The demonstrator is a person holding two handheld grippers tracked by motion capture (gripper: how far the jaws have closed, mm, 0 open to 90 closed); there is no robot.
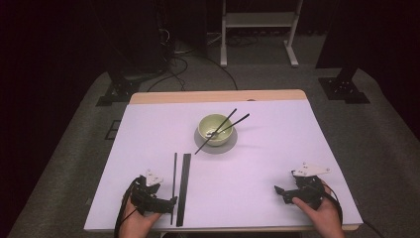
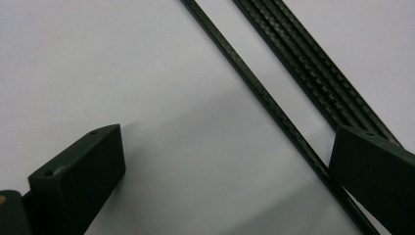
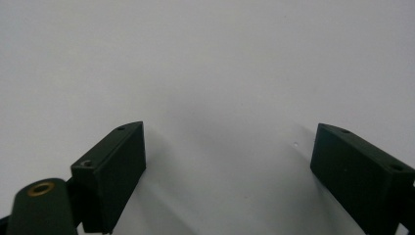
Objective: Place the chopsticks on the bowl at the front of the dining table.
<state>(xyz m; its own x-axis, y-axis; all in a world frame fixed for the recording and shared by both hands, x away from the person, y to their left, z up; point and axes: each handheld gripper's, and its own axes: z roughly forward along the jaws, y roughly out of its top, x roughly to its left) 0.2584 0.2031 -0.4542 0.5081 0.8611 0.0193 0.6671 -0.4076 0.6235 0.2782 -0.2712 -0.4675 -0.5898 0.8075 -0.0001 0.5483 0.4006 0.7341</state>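
Observation:
A pale green bowl (image 1: 215, 129) stands on a grey saucer (image 1: 215, 147) at the table's middle, with two black chopsticks (image 1: 223, 130) leaning in it. Near the front left lie a thin black rod (image 1: 174, 183) and a wider black strip (image 1: 183, 181), side by side. My left gripper (image 1: 168, 202) is open just left of the rod; in the left gripper view the rod (image 2: 264, 93) runs past the right jaw and the strip (image 2: 313, 58) lies beyond it. My right gripper (image 1: 280, 191) is open at the front right over bare table (image 3: 220, 73).
The white table top (image 1: 277, 148) has a wooden far edge (image 1: 218, 96). Beyond it are a white stand (image 1: 257, 29), black stand bases (image 1: 116, 91) and cables on grey carpet. A hand holds each gripper at the table's front edge.

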